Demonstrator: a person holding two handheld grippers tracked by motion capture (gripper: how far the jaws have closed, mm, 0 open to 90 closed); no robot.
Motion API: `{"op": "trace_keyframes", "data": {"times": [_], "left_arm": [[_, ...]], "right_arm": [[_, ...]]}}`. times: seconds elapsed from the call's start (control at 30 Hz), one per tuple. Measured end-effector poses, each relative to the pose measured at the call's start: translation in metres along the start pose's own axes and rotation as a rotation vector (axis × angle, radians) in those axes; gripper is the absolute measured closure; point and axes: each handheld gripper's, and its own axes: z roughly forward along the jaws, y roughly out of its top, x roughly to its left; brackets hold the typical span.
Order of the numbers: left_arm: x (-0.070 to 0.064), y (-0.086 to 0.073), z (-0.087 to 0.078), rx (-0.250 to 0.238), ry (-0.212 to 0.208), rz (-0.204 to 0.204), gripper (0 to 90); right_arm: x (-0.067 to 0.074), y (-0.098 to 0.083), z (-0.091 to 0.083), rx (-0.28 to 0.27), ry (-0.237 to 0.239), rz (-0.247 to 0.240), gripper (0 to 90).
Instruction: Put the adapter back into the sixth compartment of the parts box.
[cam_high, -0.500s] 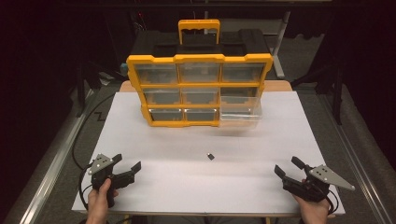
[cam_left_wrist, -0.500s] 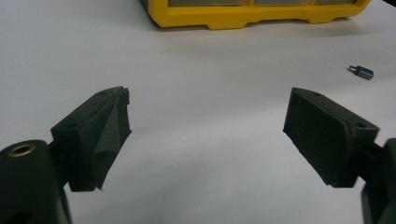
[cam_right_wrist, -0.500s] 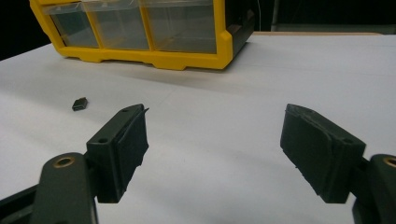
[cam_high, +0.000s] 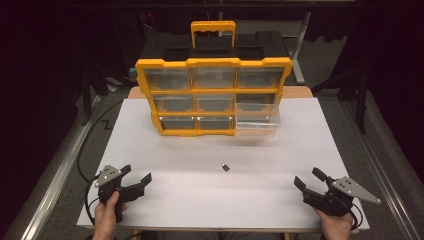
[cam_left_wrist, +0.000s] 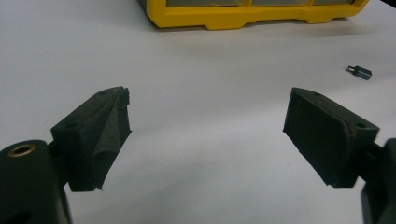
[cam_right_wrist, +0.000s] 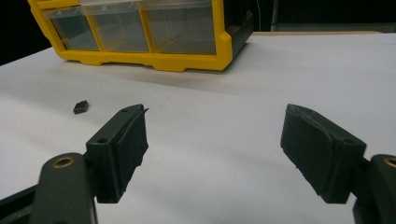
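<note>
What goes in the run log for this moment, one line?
left gripper: open, empty | right gripper: open, empty | small dark part: loose on table | organizer: lower-right drawer out

left gripper (cam_high: 136, 176): jaws wide, empty | right gripper (cam_high: 308, 178): jaws wide, empty

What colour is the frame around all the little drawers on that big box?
Yellow-orange, on the plastic drawer organiser box with clear drawers; the high view shows it best.
</note>
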Motion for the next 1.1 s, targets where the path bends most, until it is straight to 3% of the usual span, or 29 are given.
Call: {"op": "trace_keyframes", "data": {"times": [0.7, 1.1], "left_arm": [[-0.0010, 0.0000, 0.0003, -0.001, -0.003, 0.001, 15.4], [-0.0013, 0.0001, 0.0011, 0.002, 0.000, 0.003, 15.4]], "right_arm": [[0.0018, 0.0018, -0.0005, -0.019, 0.025, -0.002, 24.5], [0.0074, 0.0045, 0.0072, -0.013, 0.046, -0.027, 24.3]]}}
